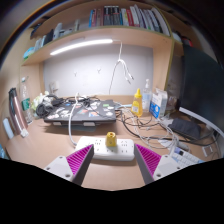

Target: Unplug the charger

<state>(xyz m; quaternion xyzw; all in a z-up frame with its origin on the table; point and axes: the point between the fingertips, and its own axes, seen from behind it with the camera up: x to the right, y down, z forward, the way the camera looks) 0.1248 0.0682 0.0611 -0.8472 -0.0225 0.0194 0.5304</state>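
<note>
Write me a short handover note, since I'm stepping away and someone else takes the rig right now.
Tongs: open, holding nothing, pads either side of the gap.
Yellow charger: plugged into the white power strip on the desk, just ahead of the tongs, not touched.
Done: approach lined up with the charger.
Left: move forward, close on the charger, pull it out of the strip.
</note>
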